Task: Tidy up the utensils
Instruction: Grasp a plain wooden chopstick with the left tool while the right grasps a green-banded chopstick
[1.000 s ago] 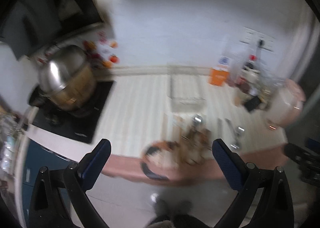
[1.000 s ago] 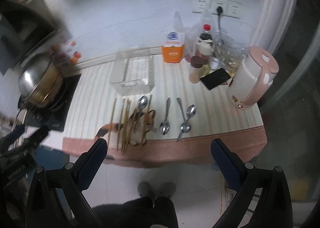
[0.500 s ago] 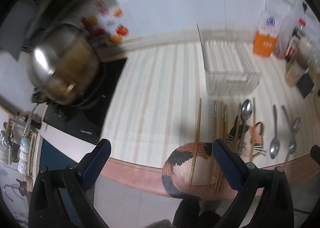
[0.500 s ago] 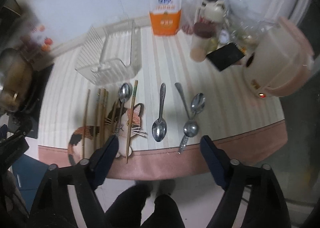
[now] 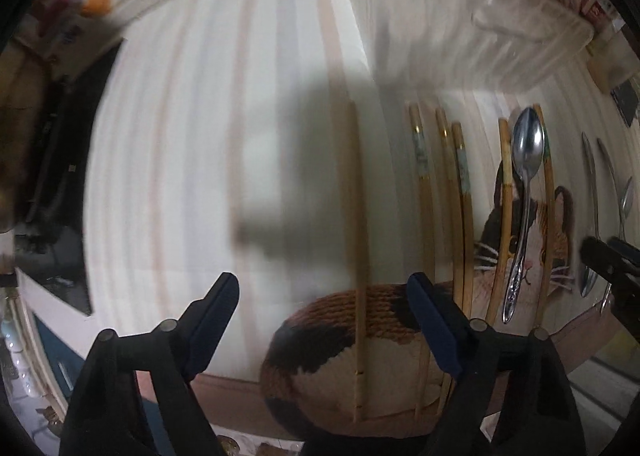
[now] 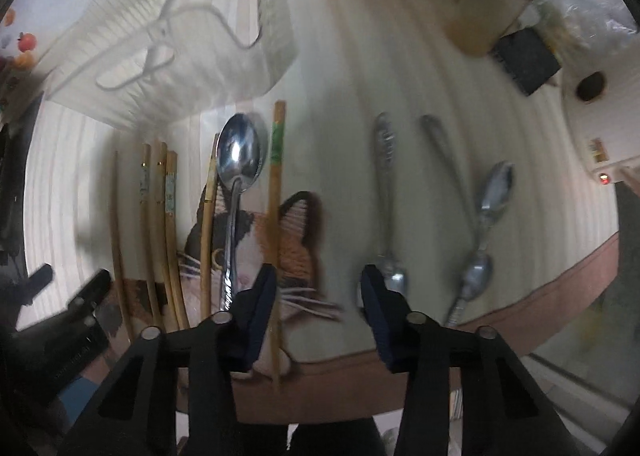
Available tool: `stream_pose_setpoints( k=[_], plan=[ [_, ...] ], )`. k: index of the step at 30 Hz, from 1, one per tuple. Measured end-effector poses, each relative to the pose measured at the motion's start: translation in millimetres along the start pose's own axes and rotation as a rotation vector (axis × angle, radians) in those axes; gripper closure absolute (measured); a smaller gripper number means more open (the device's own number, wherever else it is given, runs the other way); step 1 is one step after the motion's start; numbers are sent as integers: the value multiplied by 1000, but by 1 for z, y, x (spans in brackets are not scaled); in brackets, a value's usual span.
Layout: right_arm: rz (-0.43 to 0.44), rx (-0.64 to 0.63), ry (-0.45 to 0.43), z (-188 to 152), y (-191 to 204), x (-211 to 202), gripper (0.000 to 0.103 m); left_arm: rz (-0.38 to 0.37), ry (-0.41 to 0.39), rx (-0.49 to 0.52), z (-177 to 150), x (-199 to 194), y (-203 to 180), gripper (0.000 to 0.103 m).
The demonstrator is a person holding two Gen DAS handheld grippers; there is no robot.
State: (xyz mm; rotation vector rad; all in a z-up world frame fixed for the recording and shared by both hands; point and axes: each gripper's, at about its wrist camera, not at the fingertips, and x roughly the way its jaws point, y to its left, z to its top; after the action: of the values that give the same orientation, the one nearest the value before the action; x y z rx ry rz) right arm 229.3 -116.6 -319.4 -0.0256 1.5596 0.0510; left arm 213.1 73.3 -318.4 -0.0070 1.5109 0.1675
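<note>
Both tongs are lower and closer to the table (image 5: 168, 144) than a moment ago. The left tongs (image 5: 324, 312) gape wide over one lone chopstick (image 5: 357, 216). The right tongs (image 6: 318, 288) gape too, holding nothing. Chopsticks (image 6: 160, 216) and a big spoon (image 6: 236, 184) lie on a cat mat (image 6: 296, 252), all pointing away. More spoons (image 6: 386, 192) lie right. A clear plastic basket (image 6: 168, 56) sits behind.
</note>
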Motion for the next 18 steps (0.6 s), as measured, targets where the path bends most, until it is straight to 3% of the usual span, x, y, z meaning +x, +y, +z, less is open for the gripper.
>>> stream_pose_setpoints(
  k=[4, 6, 10, 12, 14, 16, 18],
  plan=[
    [0, 9, 37, 5, 12, 21, 65, -58, 42, 4, 0, 14, -1, 42],
    [3, 11, 50, 6, 16, 28, 65, -81, 59, 0, -1, 19, 0, 59],
    [8, 10, 71, 9, 25, 42, 66, -100, 39, 10, 2, 17, 0, 75],
    [-2, 3, 82, 10, 31, 52, 69, -101, 32, 15, 0, 16, 1, 95],
    [-23, -17, 69, 9, 37, 55, 75, -115, 35, 9, -4, 15, 5, 98],
    [-26, -23, 64, 7, 39, 59, 92, -115, 36, 3, -4, 12, 11, 99],
    [-36, -29, 71, 0, 44, 61, 96, -106, 37, -8, -2, 15, 30, 99]
  ],
)
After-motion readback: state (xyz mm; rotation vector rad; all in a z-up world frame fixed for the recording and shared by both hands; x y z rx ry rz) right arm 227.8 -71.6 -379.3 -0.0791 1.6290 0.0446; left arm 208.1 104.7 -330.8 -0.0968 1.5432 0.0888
